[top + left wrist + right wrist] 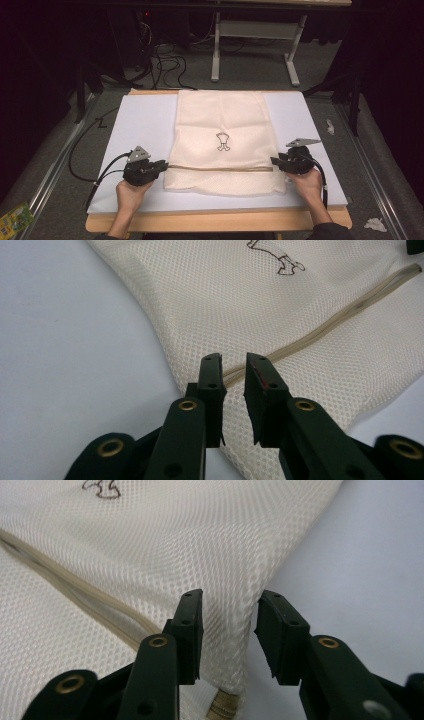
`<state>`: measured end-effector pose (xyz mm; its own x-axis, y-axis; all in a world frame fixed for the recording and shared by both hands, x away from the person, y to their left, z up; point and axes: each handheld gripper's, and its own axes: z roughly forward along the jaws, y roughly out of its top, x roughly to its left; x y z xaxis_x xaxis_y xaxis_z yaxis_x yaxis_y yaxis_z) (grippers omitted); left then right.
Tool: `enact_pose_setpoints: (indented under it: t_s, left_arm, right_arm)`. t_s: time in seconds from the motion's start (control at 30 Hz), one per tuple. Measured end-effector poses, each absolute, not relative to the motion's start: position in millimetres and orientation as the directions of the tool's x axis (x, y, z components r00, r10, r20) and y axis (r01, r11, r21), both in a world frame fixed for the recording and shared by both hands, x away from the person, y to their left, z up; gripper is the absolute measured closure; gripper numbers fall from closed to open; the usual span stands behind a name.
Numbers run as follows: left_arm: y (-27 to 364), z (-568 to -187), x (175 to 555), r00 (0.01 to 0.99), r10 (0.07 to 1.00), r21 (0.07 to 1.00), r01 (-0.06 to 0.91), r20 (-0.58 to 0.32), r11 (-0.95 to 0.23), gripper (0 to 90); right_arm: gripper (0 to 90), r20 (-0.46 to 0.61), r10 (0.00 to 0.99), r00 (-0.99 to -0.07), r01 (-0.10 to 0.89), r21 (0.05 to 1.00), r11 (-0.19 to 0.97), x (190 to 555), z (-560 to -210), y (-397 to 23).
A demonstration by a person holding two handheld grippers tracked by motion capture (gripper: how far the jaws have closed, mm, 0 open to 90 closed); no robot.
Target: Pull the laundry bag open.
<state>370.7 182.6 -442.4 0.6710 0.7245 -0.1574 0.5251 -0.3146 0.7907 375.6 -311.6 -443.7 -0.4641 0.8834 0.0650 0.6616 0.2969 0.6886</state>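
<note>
Nearest the person, two hands come in from 6 o'clock, each steering a gripper to one side edge of the cream mesh bag [222,135], which lies flat in the middle of the white mat [140,125] on the bench [220,221]. The left gripper [161,166], at about 8 o'clock of the bag, has its jaws narrowly parted and empty, lined up on the end of the tan drawstring band [320,332]. The right gripper [274,161], at about 4 o'clock, has its jaws wider, straddling the bag's edge without closing. This mirrored placement looks meant to pinch both ends of the band together, keeping the cloth even. Farther off, toward 12 o'clock, sits the small printed figure [223,141].
</note>
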Motion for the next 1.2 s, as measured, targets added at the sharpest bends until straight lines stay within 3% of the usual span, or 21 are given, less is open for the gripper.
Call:
enact_pose_setpoints:
  t_s: [0.5,1.2]
  left_arm:
    - [189,-427,371,0.644,0.754,0.831,0.484,-0.128,-0.273,57.8]
    - [213,-402,371,0.605,0.788,0.888,0.418,-0.114,-0.192,55.4]
  right_arm:
    - [56.9,0.069,0.899,-0.433,0.627,0.739,0.245,370,-427,-326]
    - [57.0,0.07,0.924,-0.377,0.579,0.797,0.175,356,-401,-356]
